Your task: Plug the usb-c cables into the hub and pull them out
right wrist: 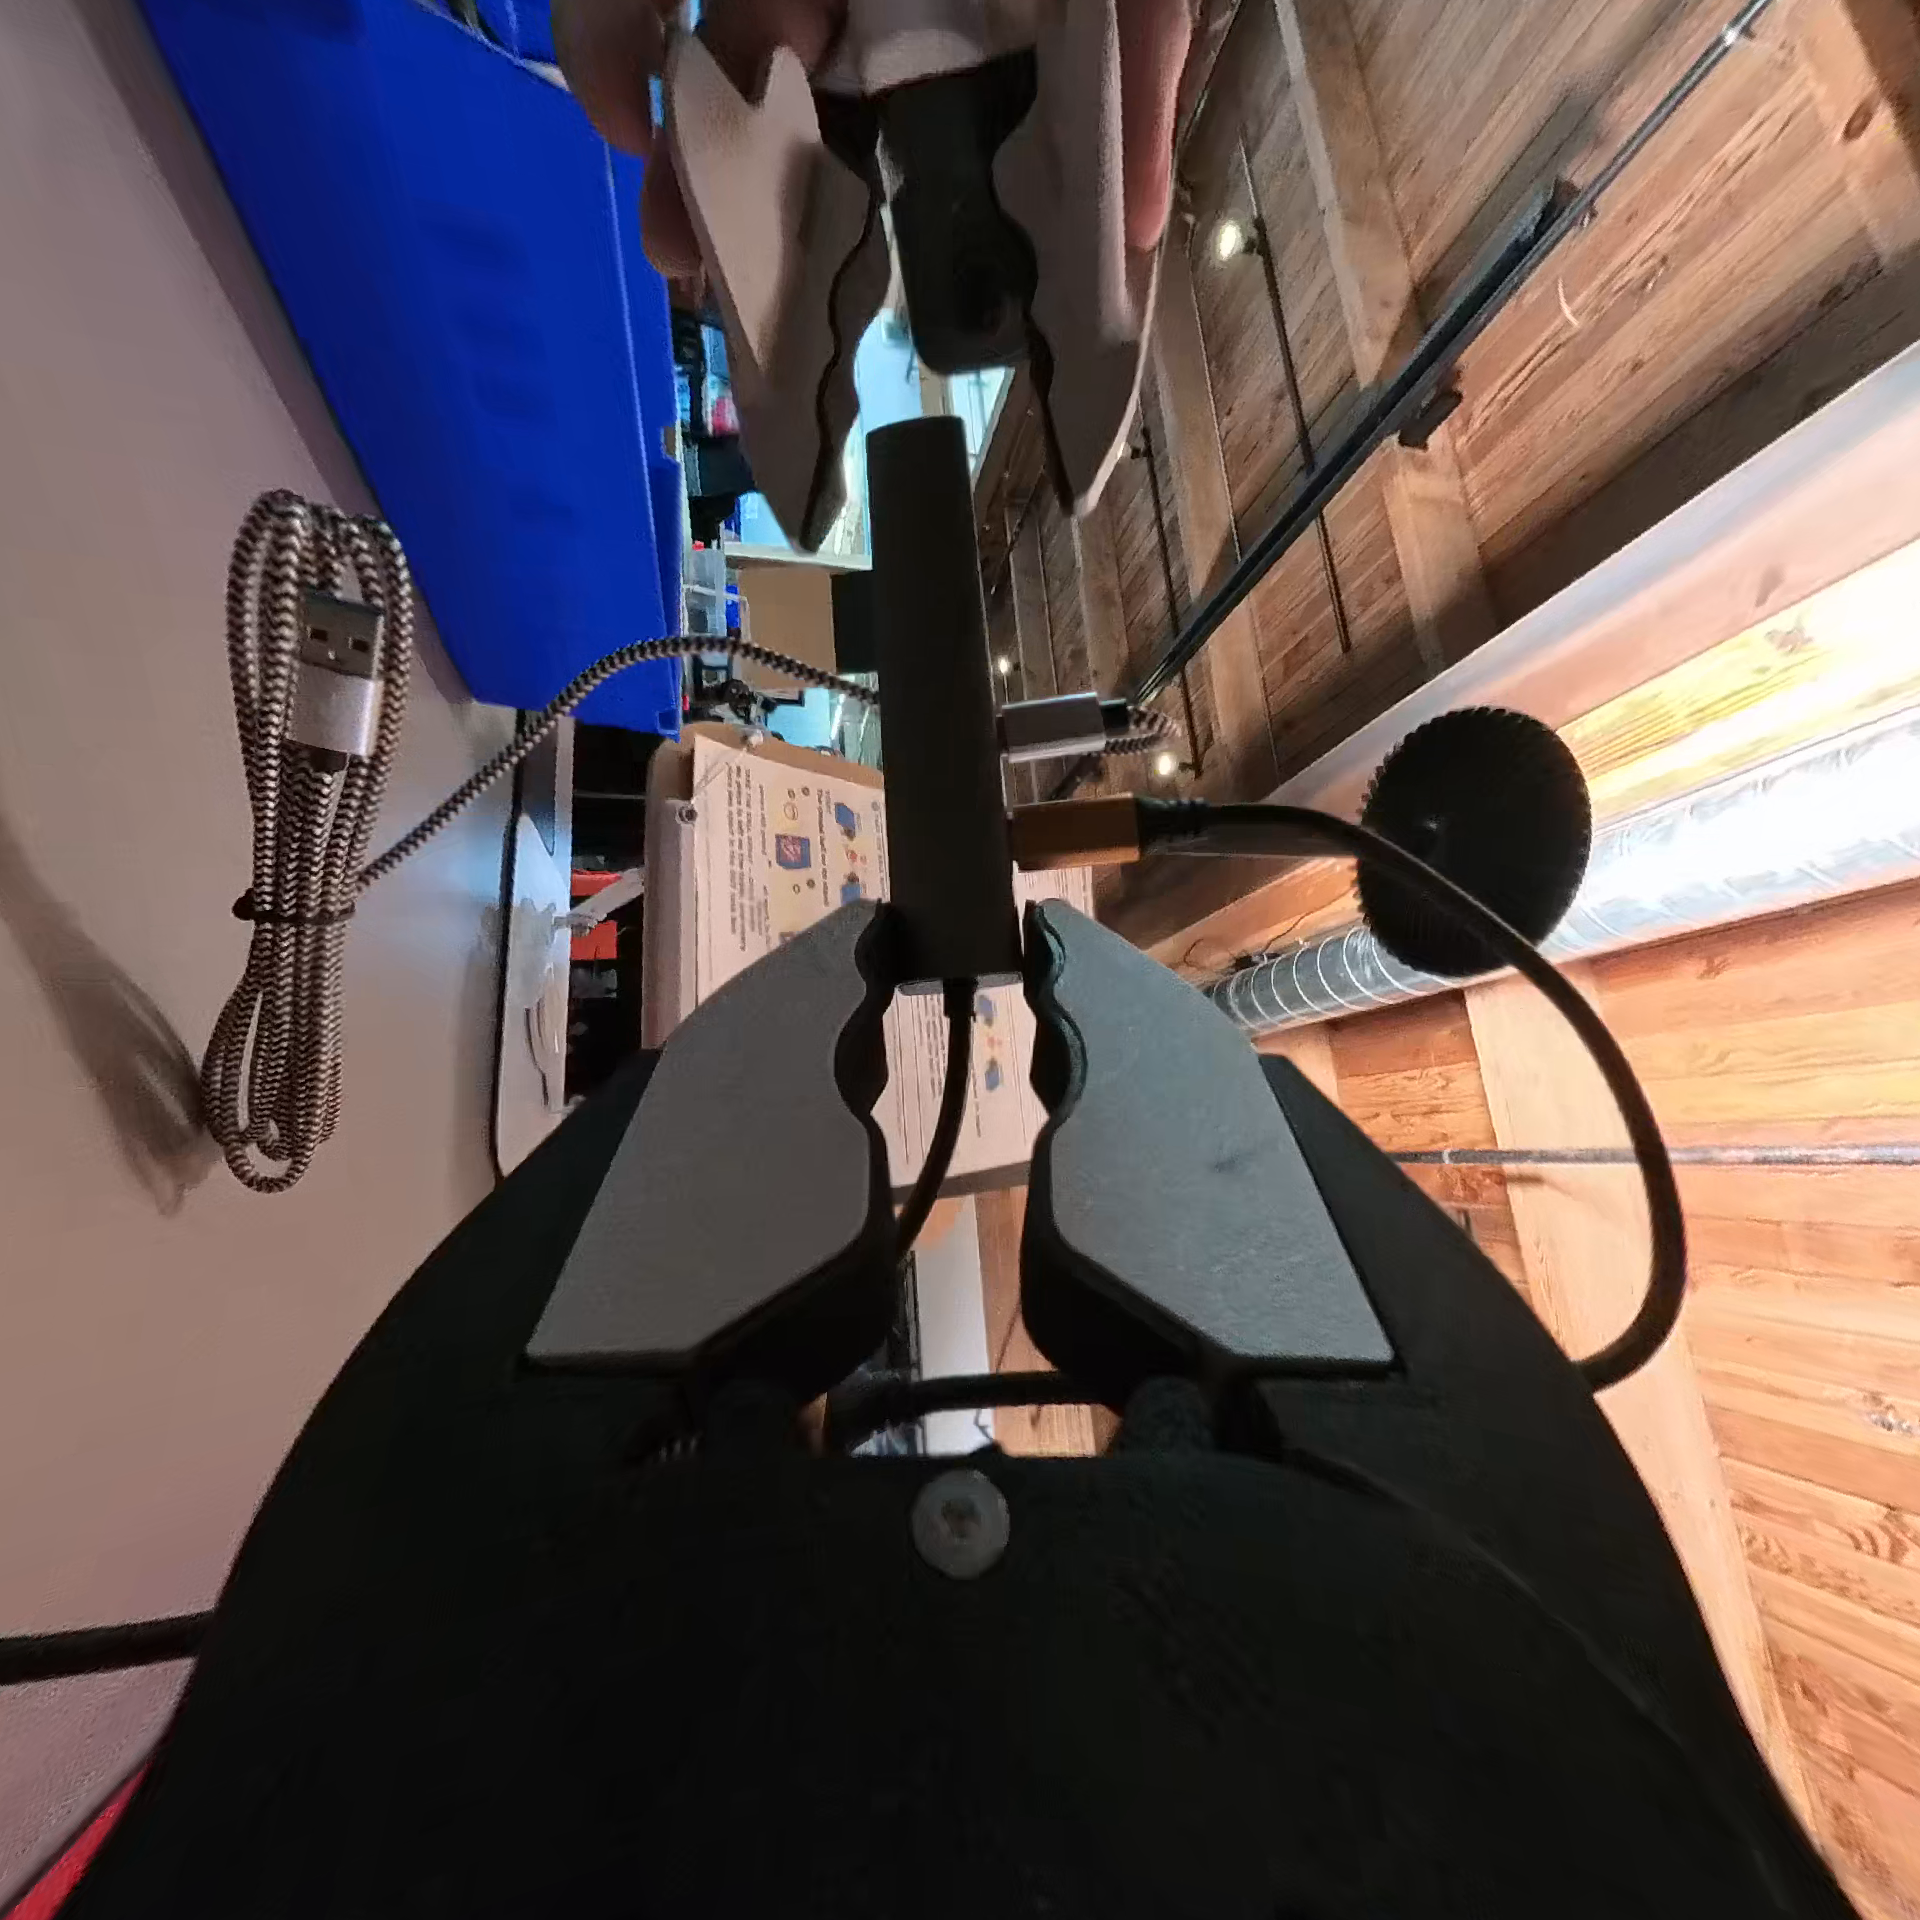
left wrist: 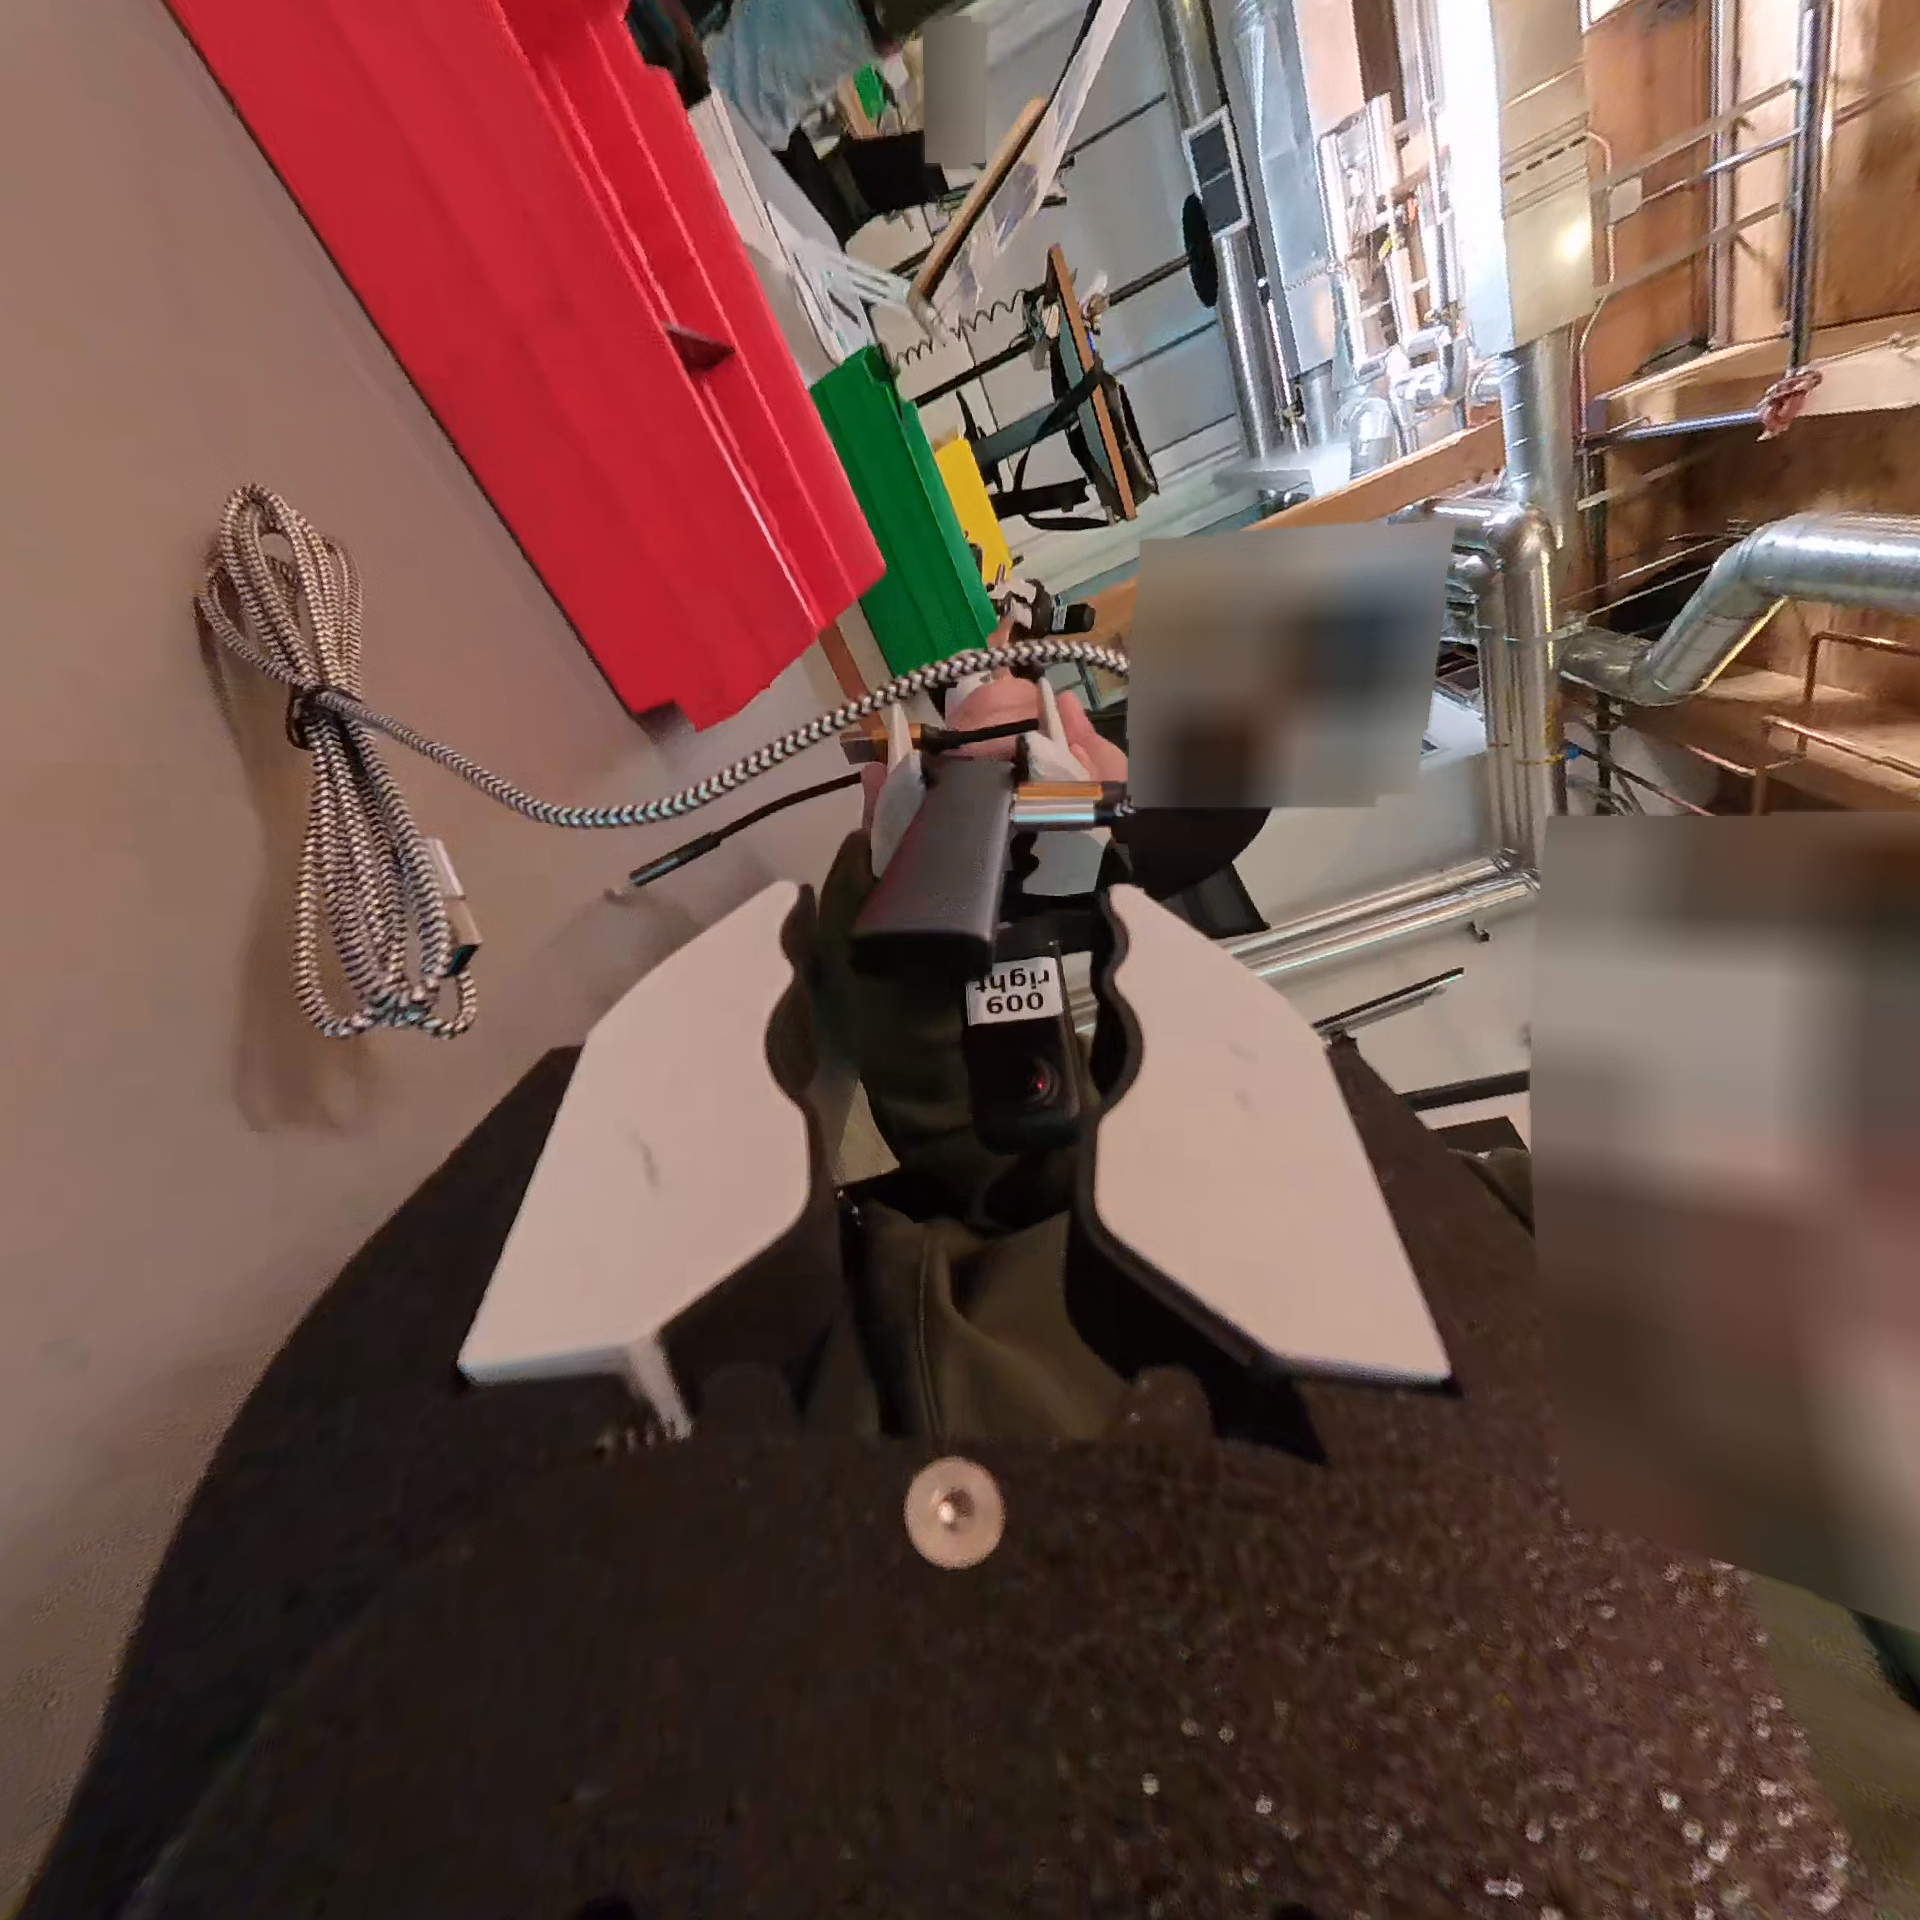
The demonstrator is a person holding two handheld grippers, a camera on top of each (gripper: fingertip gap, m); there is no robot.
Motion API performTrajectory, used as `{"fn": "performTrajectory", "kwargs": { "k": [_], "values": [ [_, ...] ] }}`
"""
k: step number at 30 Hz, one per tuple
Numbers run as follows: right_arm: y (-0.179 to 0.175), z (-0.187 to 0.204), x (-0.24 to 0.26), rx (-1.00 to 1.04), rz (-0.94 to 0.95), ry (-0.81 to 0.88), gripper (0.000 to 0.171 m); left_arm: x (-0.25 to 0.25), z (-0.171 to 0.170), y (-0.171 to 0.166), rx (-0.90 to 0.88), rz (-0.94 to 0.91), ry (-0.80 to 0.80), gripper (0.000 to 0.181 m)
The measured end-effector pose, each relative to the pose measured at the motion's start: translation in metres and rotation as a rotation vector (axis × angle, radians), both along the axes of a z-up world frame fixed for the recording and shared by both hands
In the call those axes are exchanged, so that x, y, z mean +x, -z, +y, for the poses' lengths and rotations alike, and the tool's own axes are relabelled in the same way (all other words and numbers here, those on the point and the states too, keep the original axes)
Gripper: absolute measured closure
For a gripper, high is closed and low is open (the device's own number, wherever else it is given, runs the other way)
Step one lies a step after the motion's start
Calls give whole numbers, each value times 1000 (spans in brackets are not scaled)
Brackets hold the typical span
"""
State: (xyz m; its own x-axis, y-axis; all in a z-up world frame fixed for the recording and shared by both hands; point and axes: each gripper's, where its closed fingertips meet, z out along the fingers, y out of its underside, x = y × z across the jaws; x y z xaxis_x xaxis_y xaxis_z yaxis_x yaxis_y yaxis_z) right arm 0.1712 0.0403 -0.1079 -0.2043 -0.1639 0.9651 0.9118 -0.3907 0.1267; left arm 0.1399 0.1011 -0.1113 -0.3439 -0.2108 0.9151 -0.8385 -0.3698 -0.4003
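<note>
Right gripper (right wrist: 951, 940) fingers clamped on dark USB hub (right wrist: 935, 707). Left gripper (left wrist: 956, 925) fingers spread, empty. Braided cable (right wrist: 301, 831) coiled on worktop (right wrist: 125, 416) at 9 o'clock.

Small white sticker (left wrist: 1013, 1000) with black print, upside down, stuck on top of a black camera (left wrist: 1029, 1091). Big printed sheet (right wrist: 774, 862) with tiny lines of writing and little coloured pictures, turned sideways, too small to read.
</note>
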Motion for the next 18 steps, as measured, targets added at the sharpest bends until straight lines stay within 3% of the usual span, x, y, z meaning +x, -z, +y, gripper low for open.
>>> {"fn": "performTrajectory", "kwargs": {
  "k": [5,9,14,18],
  "values": [
    [3,6,-8,-1,-18,-17,147,-3,-7,8,-5,13,37,155],
    [4,6,-5,-6,4,-15,148,1,-7,7,-37,-44,20,157],
    [12,5,9,15,273,-72,148,16,3,5,84,-258,-130,157],
    [-10,-5,7,162,587,-232,139,31,30,-7,295,-428,-339,157]
  ]
}}
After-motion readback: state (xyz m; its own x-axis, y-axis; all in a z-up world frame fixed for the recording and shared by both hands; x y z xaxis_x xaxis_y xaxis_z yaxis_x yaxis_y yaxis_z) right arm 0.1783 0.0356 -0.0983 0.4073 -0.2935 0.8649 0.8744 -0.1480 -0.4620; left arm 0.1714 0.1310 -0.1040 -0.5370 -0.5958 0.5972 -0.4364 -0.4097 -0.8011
